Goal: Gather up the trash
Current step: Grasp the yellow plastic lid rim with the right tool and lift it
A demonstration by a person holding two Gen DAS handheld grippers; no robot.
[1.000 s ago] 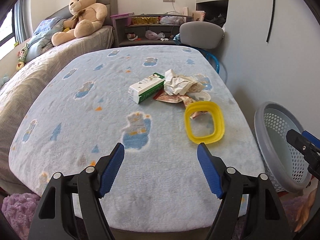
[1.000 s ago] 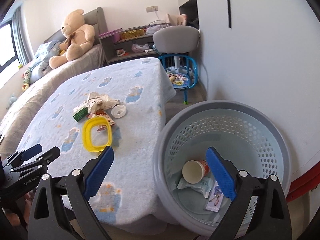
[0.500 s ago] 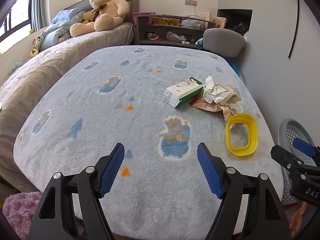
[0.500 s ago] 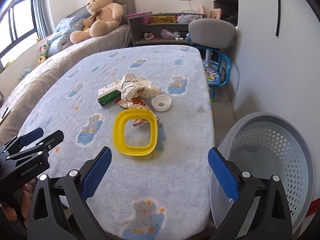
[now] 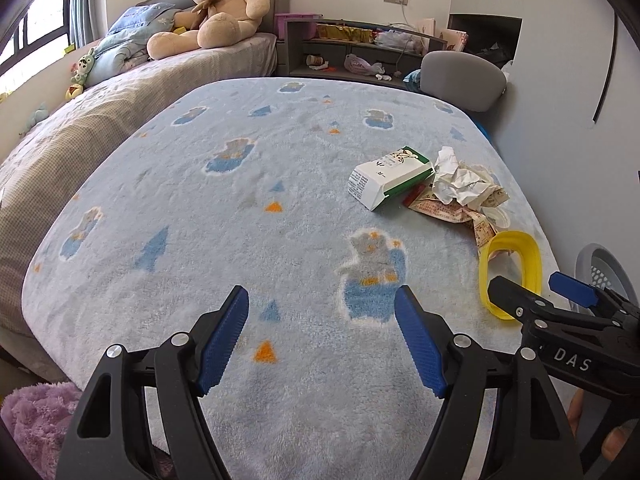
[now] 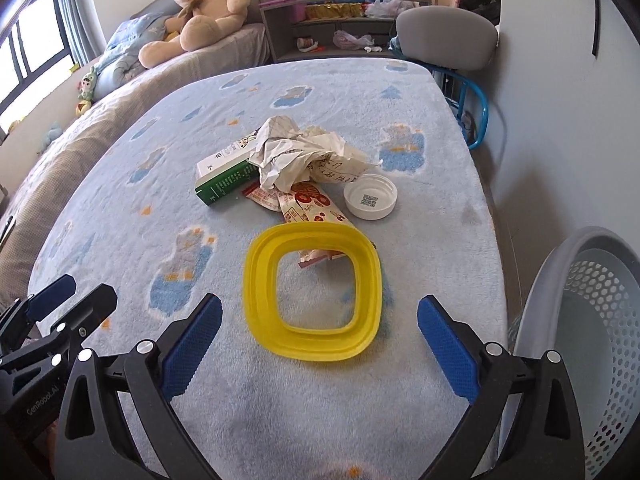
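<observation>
Trash lies on the blanket [image 6: 132, 236], clustered toward the right edge. Nearest, both grippers hover empty with jaws wide: right gripper [image 6: 319, 345] over the near blanket, left gripper [image 5: 322, 345] at its 9 o'clock. Yellow ring [image 6: 314, 294] sits just beyond the right gripper's fingertips. Past it, at 12 o'clock: wrapper [image 6: 308, 204], white cap [image 6: 370, 201], carton [image 6: 224, 178], crumpled paper [image 6: 296, 156]. Basket [image 6: 576, 320] stands at 3 o'clock, beside the blanket.

Fluffy fleece blanket [image 6: 420, 240]; glossy yellow plastic ring [image 6: 314, 292]; crumpled paper [image 6: 296, 152]; smooth cardboard carton [image 6: 224, 176]; perforated plastic basket [image 6: 592, 320].
</observation>
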